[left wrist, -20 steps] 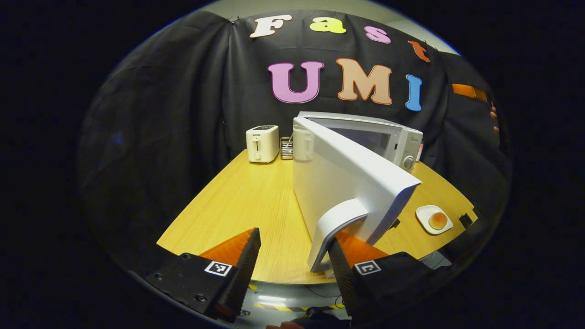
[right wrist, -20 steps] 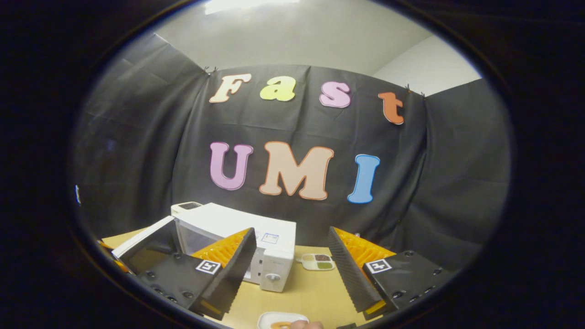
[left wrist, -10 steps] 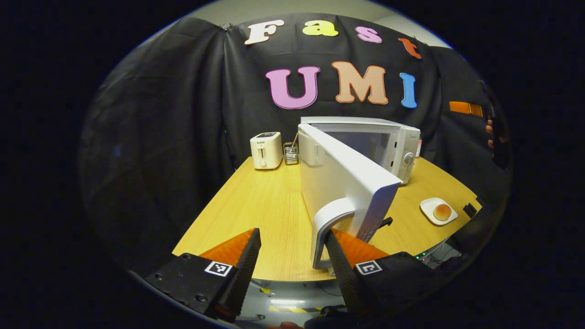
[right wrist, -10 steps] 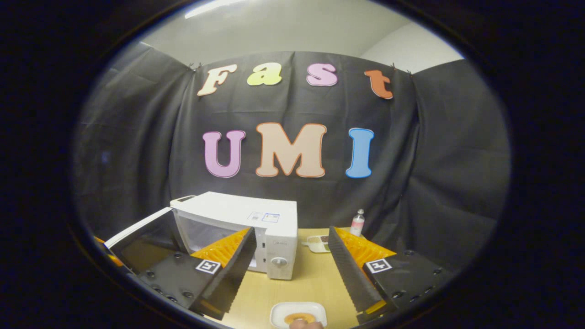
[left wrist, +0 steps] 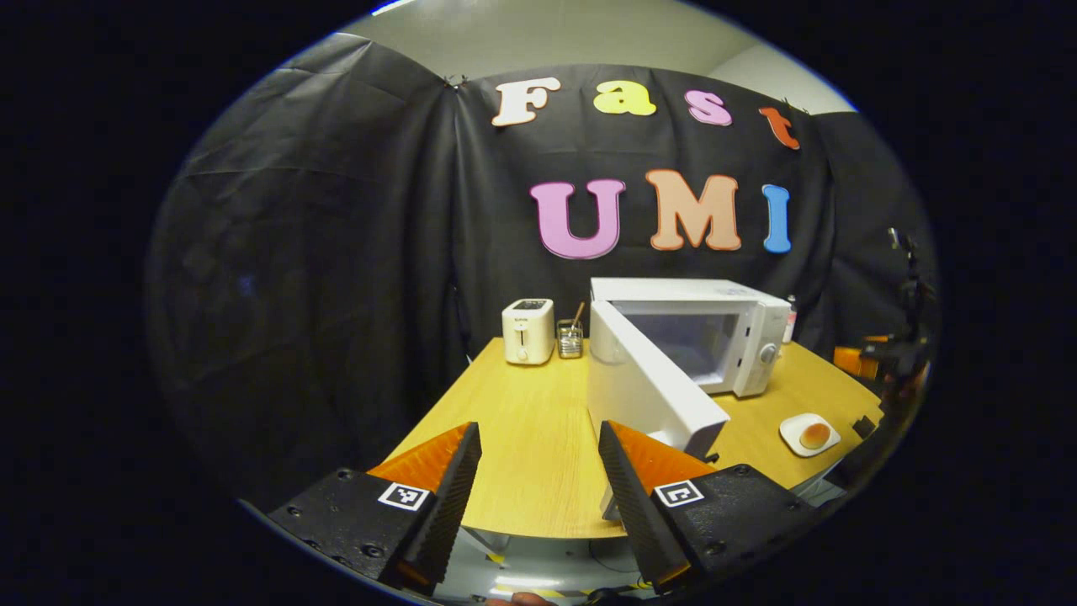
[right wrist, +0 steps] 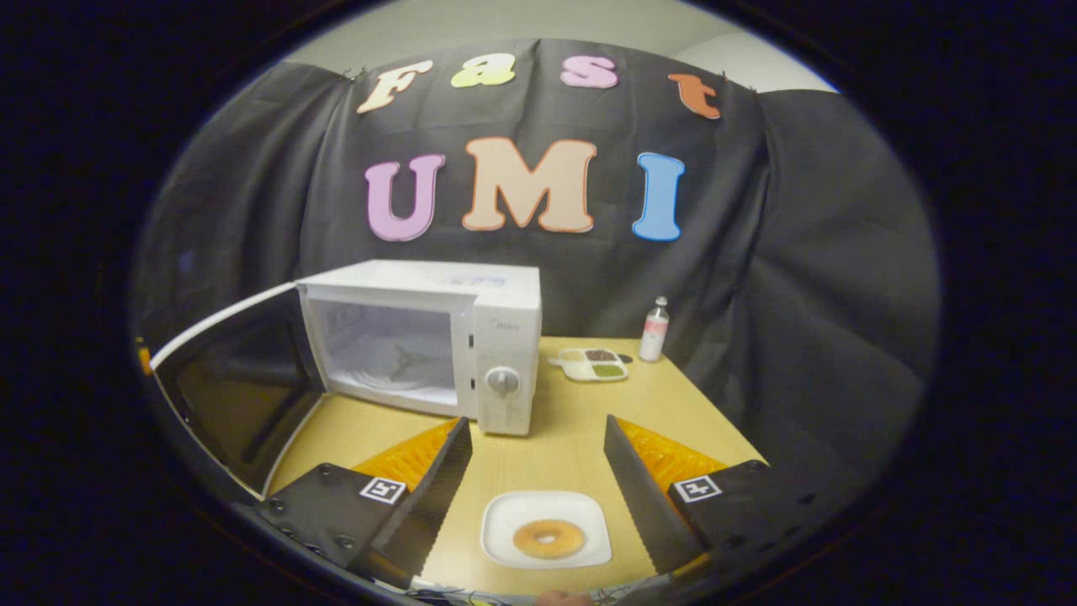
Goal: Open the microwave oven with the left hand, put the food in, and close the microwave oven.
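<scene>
The microwave (right wrist: 421, 345) door (right wrist: 231, 383) is standing open. Both grippers, left gripper (left wrist: 532, 497) and right gripper (right wrist: 534, 497), are gaping empty. The doughnut (right wrist: 549, 539) is waiting on its plate (right wrist: 505, 518); a tilted lift risks sliding it off.

The right claw (right wrist: 535, 497) hangs wide open over the counter (right wrist: 580, 429), with a white plate (right wrist: 546, 528) holding a donut (right wrist: 549, 539) sitting right between its fingers. Just ahead, slightly left, the microwave (right wrist: 471, 337) has its door (right wrist: 231, 379) swung open. Farther ahead to the right are a small snack tray (right wrist: 591, 364) and a bottle (right wrist: 655, 328).
</scene>
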The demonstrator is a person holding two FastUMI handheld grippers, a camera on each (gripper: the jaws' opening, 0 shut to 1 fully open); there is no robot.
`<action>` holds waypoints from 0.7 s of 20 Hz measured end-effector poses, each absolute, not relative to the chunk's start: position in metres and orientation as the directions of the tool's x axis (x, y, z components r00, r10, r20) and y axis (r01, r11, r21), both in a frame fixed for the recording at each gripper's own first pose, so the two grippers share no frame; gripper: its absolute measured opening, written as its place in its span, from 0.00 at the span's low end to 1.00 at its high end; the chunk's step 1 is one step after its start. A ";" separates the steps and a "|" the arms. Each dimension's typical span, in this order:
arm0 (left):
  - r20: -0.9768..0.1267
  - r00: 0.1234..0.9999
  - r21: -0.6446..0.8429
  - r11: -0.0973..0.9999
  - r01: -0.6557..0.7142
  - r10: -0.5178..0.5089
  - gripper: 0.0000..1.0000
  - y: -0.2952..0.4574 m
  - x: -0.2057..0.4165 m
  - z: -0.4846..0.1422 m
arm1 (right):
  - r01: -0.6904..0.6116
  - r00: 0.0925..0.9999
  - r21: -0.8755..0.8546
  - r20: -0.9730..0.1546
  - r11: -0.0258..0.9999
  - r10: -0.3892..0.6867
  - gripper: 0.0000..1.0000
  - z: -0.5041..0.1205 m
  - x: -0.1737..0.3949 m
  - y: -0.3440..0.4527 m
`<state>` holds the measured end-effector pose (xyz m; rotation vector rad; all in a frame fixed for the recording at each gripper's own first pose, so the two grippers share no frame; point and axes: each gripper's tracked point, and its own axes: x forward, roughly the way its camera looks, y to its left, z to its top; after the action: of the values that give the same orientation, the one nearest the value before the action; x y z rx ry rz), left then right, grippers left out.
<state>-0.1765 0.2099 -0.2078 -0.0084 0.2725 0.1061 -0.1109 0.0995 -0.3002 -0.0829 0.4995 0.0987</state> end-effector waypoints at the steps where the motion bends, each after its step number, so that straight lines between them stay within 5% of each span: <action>1: -0.237 0.965 0.006 0.993 -0.117 0.115 0.82 0.214 -0.173 -0.193 | -0.123 0.860 -0.067 -0.504 0.990 0.073 0.97 -0.314 -0.117 0.100; 7: 0.018 0.992 0.037 0.991 -0.129 0.128 0.99 0.211 -0.162 -0.081 | -0.103 0.790 -0.072 -0.612 0.992 0.038 0.98 -0.378 -0.145 0.089; 14: 0.178 0.982 0.058 0.995 -0.076 0.064 0.96 0.171 -0.139 0.000 | -0.071 0.726 -0.098 -0.687 0.993 -0.016 0.99 -0.432 -0.149 0.077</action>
<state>-0.1385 0.1708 0.0003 0.0646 -0.1770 0.0705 -0.1493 0.0768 -0.4324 -0.1202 0.7581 0.0305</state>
